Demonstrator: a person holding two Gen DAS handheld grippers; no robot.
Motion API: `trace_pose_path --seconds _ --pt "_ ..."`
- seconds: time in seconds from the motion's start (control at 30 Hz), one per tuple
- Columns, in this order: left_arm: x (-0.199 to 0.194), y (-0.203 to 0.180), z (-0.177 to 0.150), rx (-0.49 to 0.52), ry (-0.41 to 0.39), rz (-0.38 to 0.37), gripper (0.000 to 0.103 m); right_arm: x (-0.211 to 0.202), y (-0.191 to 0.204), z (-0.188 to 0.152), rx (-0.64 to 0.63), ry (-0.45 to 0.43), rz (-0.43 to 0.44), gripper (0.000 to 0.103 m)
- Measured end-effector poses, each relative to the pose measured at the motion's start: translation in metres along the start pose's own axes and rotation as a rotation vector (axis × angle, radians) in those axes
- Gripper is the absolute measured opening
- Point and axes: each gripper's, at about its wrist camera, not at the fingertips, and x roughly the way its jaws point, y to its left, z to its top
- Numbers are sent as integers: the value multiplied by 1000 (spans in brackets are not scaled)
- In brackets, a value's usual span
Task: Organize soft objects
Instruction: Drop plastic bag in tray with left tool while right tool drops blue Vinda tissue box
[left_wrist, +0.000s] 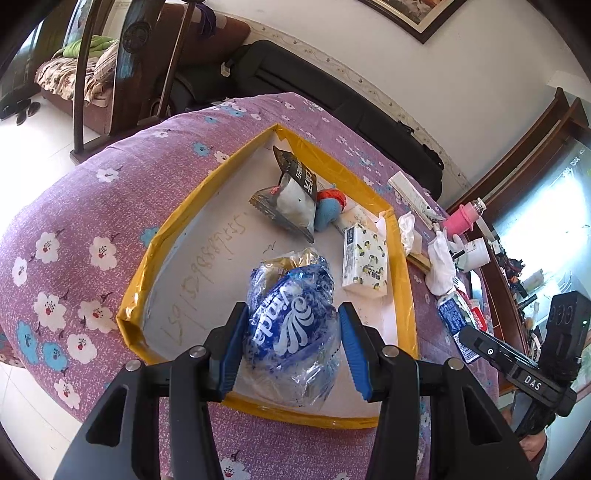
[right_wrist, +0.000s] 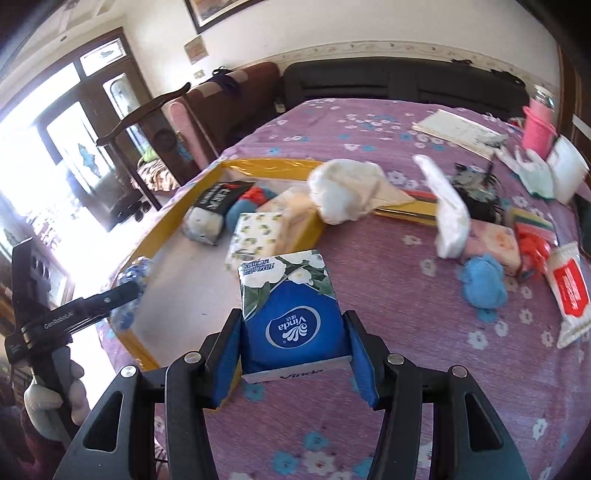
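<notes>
Here the left gripper (left_wrist: 291, 343) is clamped on a crinkly, slippery bag (left_wrist: 291, 332) over the tray (left_wrist: 177, 221) at 6 o'clock, while the right gripper (right_wrist: 295, 354) squeezes a light, soft tissue pack (right_wrist: 291, 314) by its sides above the bed (right_wrist: 406, 369).

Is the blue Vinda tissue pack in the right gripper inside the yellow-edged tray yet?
Out. The Vinda tissue pack, held by the right gripper, sits over purple cloth outside the tray.
</notes>
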Motion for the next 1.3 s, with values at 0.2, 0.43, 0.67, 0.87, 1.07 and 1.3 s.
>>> trace_pose_path --seconds 0.2,0.43,0.67,0.87,1.07,1.3 --pt "0 -5 8 46 -13 45 48 14 31 7 -55 14 42 58" --pt "11 -15 29 163 -44 172 48 45 61 16 -103 65 79 58" --pt "44 -20 57 272 3 289 48 83 82 25 -140 116 68 59" --pt "64 -14 70 295 42 333 48 110 81 36 -136 146 45 59" --pt "66 -15 76 296 28 339 51 131 87 51 -150 164 21 59" --pt "56 -16 78 302 7 334 52 144 88 61 -151 172 14 59"
